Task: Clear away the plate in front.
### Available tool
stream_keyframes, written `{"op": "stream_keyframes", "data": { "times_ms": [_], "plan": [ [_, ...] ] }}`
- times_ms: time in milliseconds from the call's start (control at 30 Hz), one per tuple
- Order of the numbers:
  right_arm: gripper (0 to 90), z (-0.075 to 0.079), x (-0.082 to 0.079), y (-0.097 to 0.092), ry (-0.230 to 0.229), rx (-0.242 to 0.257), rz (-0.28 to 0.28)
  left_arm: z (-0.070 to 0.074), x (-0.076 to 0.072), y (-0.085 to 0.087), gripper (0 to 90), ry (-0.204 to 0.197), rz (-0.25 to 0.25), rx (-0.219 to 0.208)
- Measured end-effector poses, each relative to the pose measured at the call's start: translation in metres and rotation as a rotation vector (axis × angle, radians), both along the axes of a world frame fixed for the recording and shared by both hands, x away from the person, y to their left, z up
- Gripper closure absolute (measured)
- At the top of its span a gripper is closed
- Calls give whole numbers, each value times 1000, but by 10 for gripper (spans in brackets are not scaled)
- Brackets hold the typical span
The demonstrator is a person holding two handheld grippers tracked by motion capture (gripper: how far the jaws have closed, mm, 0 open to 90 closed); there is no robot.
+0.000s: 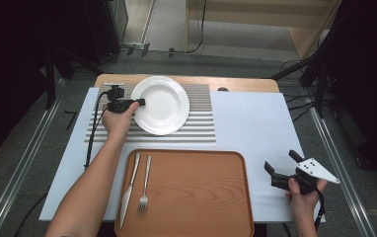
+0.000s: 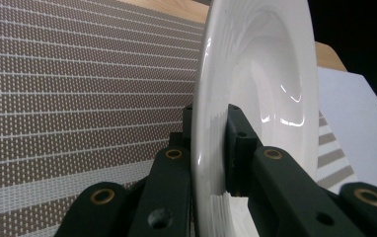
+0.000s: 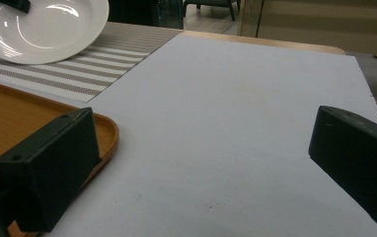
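A white plate [image 1: 160, 104] rests on the striped placemat [image 1: 199, 126] at the back of the table, its left side tipped up. My left gripper [image 1: 136, 103] is shut on the plate's left rim. In the left gripper view the rim of the plate [image 2: 255, 89] stands edge-on between the two black jaws, and the pads [image 2: 238, 143] press on it from both sides. My right gripper [image 1: 280, 162] is held by a hand at the right front of the table, open and with nothing in it. In the right gripper view its fingers [image 3: 53, 168] stand wide apart above the white table cover [image 3: 236, 123].
A brown wooden tray [image 1: 191, 192] lies at the front middle, with a knife [image 1: 129, 187] and a fork [image 1: 145, 185] on its left part. The tray's corner [image 3: 43, 116] and the plate [image 3: 43, 27] appear in the right gripper view. The table's right edge is close to the right hand.
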State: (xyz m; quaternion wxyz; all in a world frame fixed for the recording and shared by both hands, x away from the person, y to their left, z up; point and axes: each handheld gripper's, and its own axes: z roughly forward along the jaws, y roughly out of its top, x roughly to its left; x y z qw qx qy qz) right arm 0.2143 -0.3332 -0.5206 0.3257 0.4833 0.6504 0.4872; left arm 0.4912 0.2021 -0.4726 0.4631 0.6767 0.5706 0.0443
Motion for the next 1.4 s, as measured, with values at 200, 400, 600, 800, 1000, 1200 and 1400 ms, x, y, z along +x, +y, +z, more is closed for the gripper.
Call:
{"op": "stream_keyframes", "data": {
  "times_ms": [200, 400, 600, 800, 1000, 1200, 1400],
  "plan": [
    [0, 0, -1, -1, -3, 6, -3, -1, 0, 3, 817, 27, 23, -33],
    [0, 0, 0, -1, -6, 2, -1, 7, -2, 10, 816, -13, 23, -57],
    [0, 1, -1, -1, -8, 6, -5, 18, -7, 14, 814, -62, -8, -96],
    [0, 1, -1, 0, -9, -1, -5, 27, -14, 12, 813, -79, -33, -103],
    [0, 1, 0, 0, -10, 1, -4, 34, -18, 9, 809, -89, -53, -123],
    [0, 1, 0, 0, -9, 0, -5, 41, -25, 5, 808, -107, -80, -118],
    [0, 1, 0, 0, -10, -1, -5, 47, -32, 0, 809, -123, -110, -120]
  ]
}}
